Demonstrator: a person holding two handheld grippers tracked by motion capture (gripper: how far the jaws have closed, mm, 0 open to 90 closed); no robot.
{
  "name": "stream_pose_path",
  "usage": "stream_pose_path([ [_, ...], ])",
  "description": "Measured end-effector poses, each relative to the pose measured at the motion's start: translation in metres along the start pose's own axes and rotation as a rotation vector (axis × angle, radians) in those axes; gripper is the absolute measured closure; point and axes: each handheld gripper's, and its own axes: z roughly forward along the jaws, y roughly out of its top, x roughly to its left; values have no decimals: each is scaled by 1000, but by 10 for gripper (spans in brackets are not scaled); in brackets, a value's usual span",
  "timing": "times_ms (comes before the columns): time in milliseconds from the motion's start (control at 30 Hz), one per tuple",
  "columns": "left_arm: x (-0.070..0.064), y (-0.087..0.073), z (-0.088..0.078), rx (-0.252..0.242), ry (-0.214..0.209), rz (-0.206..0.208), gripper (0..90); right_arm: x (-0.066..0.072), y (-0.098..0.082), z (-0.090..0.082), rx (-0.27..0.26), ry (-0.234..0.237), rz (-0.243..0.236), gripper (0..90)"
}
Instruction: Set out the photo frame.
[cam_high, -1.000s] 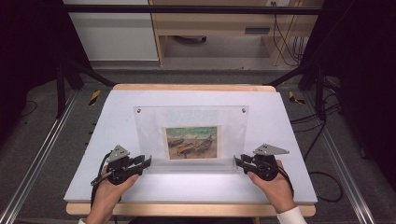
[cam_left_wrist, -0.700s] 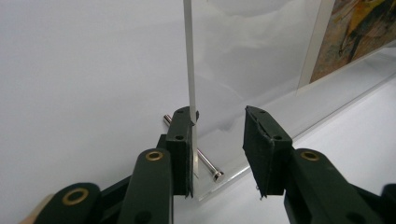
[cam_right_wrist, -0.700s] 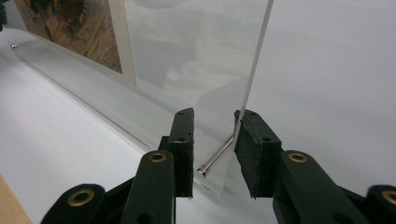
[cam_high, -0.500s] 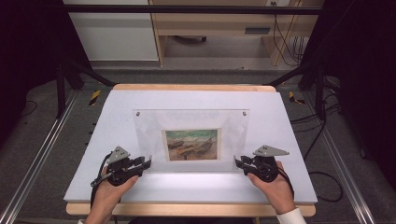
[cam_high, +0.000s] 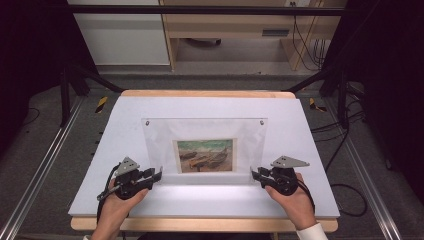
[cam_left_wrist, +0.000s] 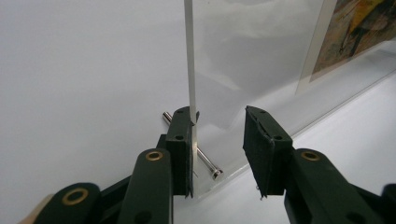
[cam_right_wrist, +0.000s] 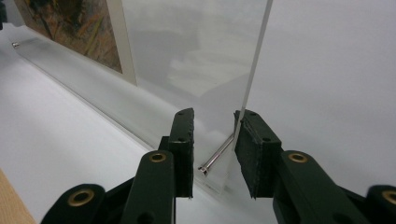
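Note:
A clear acrylic picture frame (cam_high: 162, 135) stands tilted on the white table top (cam_high: 310, 150), with a print of beached boats (cam_high: 205, 156) in its middle. My left gripper (cam_high: 156, 174) is at the frame's lower left corner and my right gripper (cam_high: 255, 173) at its lower right corner. In the left gripper view the open left gripper (cam_left_wrist: 218, 114) straddles the panel's edge (cam_left_wrist: 189, 56) and a metal pin (cam_left_wrist: 208, 163); one pad touches the edge, the other stands apart. My right gripper (cam_right_wrist: 215, 116) likewise straddles a pin (cam_right_wrist: 217, 156), with one pad against the panel (cam_right_wrist: 187, 46).
Two small screws (cam_high: 147, 121) sit in the frame's top corners. The table's wooden front edge (cam_high: 200, 224) lies near the person's hands. Metal rails (cam_high: 40, 170) flank the table on the floor, cables (cam_high: 345, 190) trail at the right, and wooden furniture (cam_high: 235, 30) stands behind.
The frame's top edge and the print sit slightly lower in the high view than a second ago. Both hands and grippers have stayed where they were.

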Motion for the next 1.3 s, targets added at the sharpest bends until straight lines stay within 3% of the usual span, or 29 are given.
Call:
stream_pose_path([
  [400, -1, 0, 0, 5, 3, 5, 627, 2, -1, 0, 7, -7, 9, 683],
  [1300, -4, -3, 0, 22, 5, 28, 619, 4, -5, -1, 17, -7, -21, 679],
])
